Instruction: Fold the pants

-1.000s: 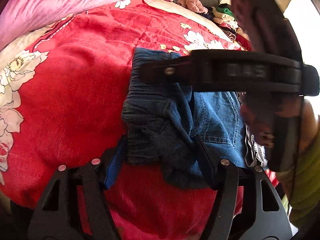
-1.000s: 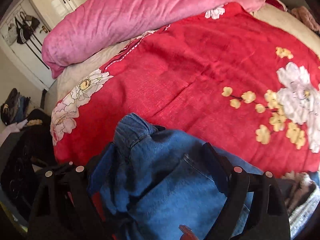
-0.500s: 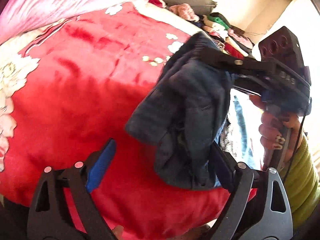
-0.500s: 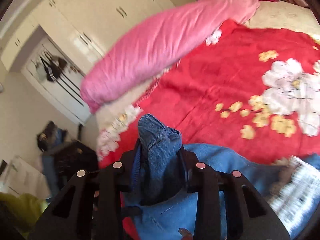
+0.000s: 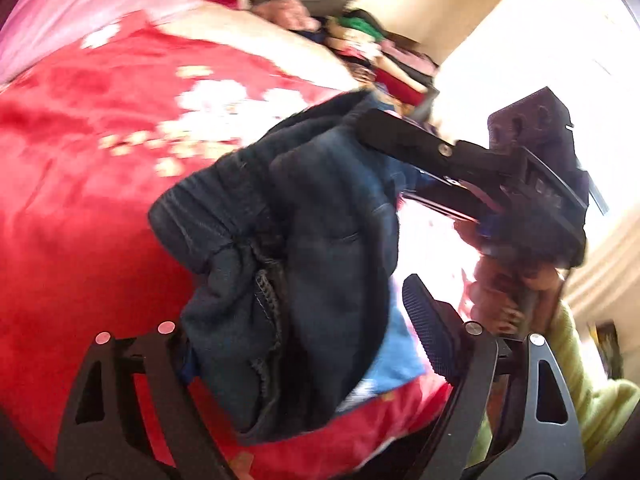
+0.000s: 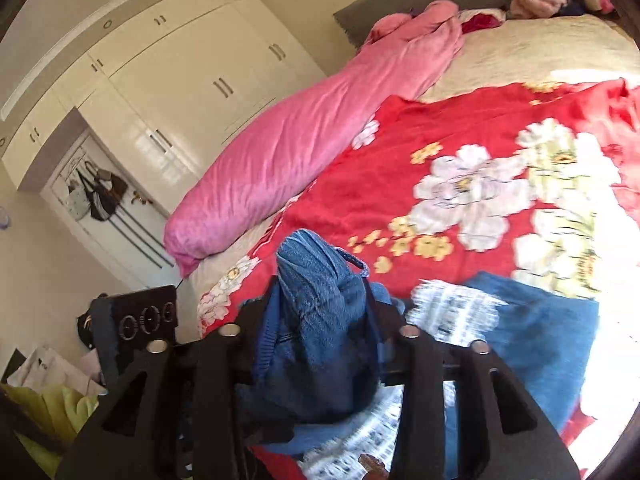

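The dark blue denim pants (image 5: 304, 248) hang bunched above the red floral bedspread (image 5: 80, 184). My right gripper (image 5: 380, 156) reaches in from the upper right of the left wrist view and holds their top. In the right wrist view the right gripper (image 6: 320, 300) is shut on the bunched denim (image 6: 320, 320); its jaws are opening, with the cloth still filling the gap. My left gripper (image 5: 300, 320) stands wide, its jaws closing. The hanging bundle lies between its fingers and hides the left one. The right pad (image 5: 428, 328) is bare and apart from the cloth.
A rolled pink blanket (image 6: 304, 132) lies along the bed's far side. A blue garment (image 6: 540, 332) and a white patterned cloth (image 6: 452, 308) lie at the near edge. Clothes are piled at the bed's head (image 5: 360, 40). White wardrobes (image 6: 180, 80) stand behind. A green-sleeved hand (image 5: 580, 380) holds the right gripper.
The right gripper closed on the pants' bunched top and lifted them off the bed. Both views tilted up and swung. The left gripper's blue pad let go, and its fingers now stand wider.
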`<state>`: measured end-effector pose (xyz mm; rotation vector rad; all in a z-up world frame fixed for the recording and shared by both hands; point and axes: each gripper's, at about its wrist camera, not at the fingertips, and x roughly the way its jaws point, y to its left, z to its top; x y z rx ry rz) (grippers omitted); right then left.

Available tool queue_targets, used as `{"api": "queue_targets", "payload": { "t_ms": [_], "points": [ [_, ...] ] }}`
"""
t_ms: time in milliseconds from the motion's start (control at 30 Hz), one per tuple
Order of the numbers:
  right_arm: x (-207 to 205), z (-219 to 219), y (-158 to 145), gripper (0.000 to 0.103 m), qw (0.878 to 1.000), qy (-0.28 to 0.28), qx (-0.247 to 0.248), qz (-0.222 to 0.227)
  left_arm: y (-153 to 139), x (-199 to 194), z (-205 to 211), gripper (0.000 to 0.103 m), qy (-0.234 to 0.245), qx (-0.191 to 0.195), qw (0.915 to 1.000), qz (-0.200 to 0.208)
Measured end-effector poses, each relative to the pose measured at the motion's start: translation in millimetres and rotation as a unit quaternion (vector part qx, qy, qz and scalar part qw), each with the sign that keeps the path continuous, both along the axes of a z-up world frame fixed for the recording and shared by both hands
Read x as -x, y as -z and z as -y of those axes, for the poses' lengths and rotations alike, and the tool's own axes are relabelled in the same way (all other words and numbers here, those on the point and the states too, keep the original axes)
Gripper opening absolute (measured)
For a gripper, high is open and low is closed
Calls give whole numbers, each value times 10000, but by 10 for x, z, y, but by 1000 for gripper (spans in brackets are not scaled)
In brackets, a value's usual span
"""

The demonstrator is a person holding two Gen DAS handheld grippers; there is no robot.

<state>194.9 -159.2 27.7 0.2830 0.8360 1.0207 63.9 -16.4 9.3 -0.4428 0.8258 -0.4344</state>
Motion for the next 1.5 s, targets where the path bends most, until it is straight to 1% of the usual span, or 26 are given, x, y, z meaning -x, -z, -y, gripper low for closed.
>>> {"api": "queue_targets", "payload": {
  "t_ms": [33,67,100,167,200,300,333,367,467,500,533,567,600,700,733,767,800,833,867,933,1000,1067,1100,1167,1333,1500],
  "points": [
    [4,116,17,75,9996,256,116,-21,-2,8,79,76,147,-32,9999,46],
    [15,229,43,78,9988,454,189,-67,2,20,174,76,283,-73,9996,65],
    [29,357,78,78,9978,618,208,-139,27,34,270,76,453,-128,9989,54],
    [59,580,185,82,9943,945,307,-379,94,64,402,76,676,-210,9975,-10],
    [76,655,243,82,9924,1062,370,-501,132,81,483,76,814,-272,9963,-45],
    [102,758,436,82,9873,1213,462,-920,222,112,671,77,1086,-476,9929,-128],
    [111,744,493,87,9862,1212,468,-1030,245,134,724,78,1139,-548,9919,-140],
    [115,714,528,94,9854,1209,491,-1090,251,168,783,80,1161,-625,9912,-137],
    [140,602,619,95,9855,1132,705,-1046,289,263,837,80,1215,-898,9885,-78],
    [146,548,651,92,9854,1083,866,-989,288,277,839,80,1220,-940,9880,-63],
    [156,495,672,60,9857,981,1009,-931,286,268,829,80,1217,-939,9881,-67],
    [165,453,699,34,9864,852,1024,-968,273,277,801,80,1208,-922,9884,-74],
    [183,445,711,34,9872,833,926,-1000,267,281,770,80,1183,-920,9887,-82],
    [257,574,623,32,9909,857,582,-858,260,267,740,81,1137,-940,9890,-80],
    [256,618,628,32,9900,936,644,-839,261,268,720,81,1111,-937,9894,-86],
    [242,643,653,33,9880,1031,815,-816,264,252,712,81,1093,-926,9896,-94],
    [220,650,698,35,9852,1114,1007,-830,271,244,693,81,1059,-915,9901,-116],
    [198,649,756,41,9829,1168,1105,-893,273,240,687,81,1035,-901,9904,-143],
    [197,656,797,47,9823,1185,1102,-940,276,233,681,81,1022,-892,9906,-163],
    [218,670,815,49,9827,1215,1056,-918,264,255,679,81,1014,-934,9903,-154],
    [232,691,780,54,9825,1263,1036,-894,251,290,680,81,1014,-985,9898,-155],
    [265,734,712,64,9824,1349,1011,-799,240,295,674,81,999,-1022,9896,-144],
    [290,761,673,66,9822,1408,1005,-731,229,308,666,81,982,-1036,9897,-131],
    [334,827,599,74,9817,1528,940,-634,220,317,650,82,943,-1045,9900,-119],
    [440,990,482,79,9807,1709,781,-544,175,328,602,83,821,-1087,9906,-96],
    [536,1056,387,81,9794,1804,816,-400,102,358,538,86,673,-1160,9910,-24]
  ]
}}
